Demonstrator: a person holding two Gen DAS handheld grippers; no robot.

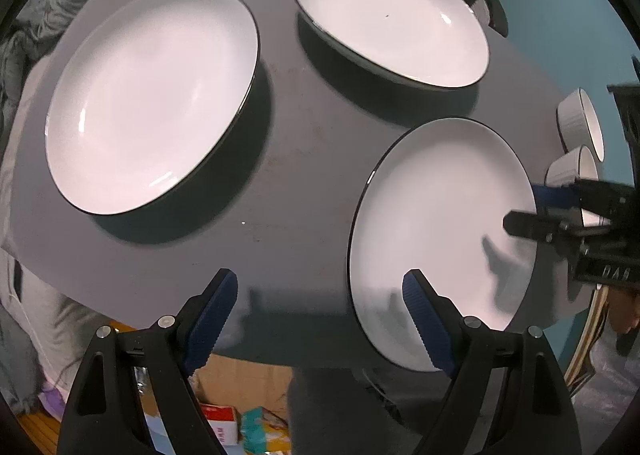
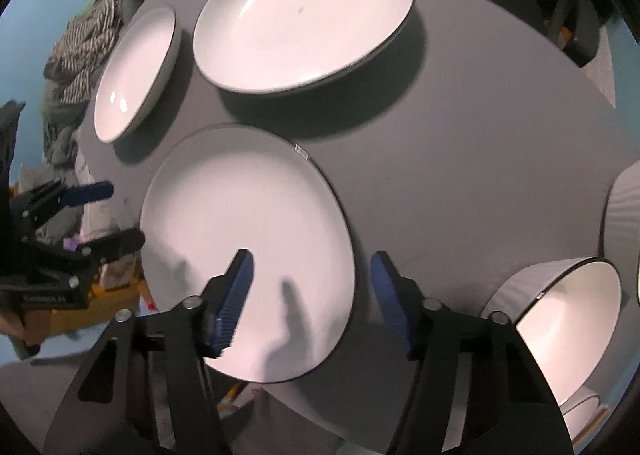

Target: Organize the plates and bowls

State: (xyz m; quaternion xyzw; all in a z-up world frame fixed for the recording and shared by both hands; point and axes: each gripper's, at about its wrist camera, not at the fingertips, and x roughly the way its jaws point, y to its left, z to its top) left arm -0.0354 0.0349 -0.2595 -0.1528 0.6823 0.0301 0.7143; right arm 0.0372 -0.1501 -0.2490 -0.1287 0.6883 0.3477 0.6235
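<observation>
Here, a grey round table (image 1: 280, 159) holds three white plates with thin dark rims, and the nearest plate (image 2: 248, 251) serves as the landmark. It lies at the table's near edge, overhanging it slightly. Beyond it, toward the far side, sits a second plate (image 2: 304, 15); a third plate (image 2: 136, 75) lies far and to the left of the landmark. To its right stand two white ribbed bowls (image 2: 568, 319), close together near the table's right edge.

The left gripper (image 1: 320, 319) hovers over the landmark plate's left rim, fingers spread wide, one blue pad over the plate and the other over bare table; nothing is pinched. The right gripper (image 2: 310, 295) straddles the plate's right rim, fingers partly spread, one pad above the white surface and the other outside the rim; the pads do not appear to press on it.

Around the table lie crumpled grey and striped cloths (image 2: 80, 43). Below the near edge sit a cardboard box (image 1: 240, 379) and small packets whose print is too blurred to read.
</observation>
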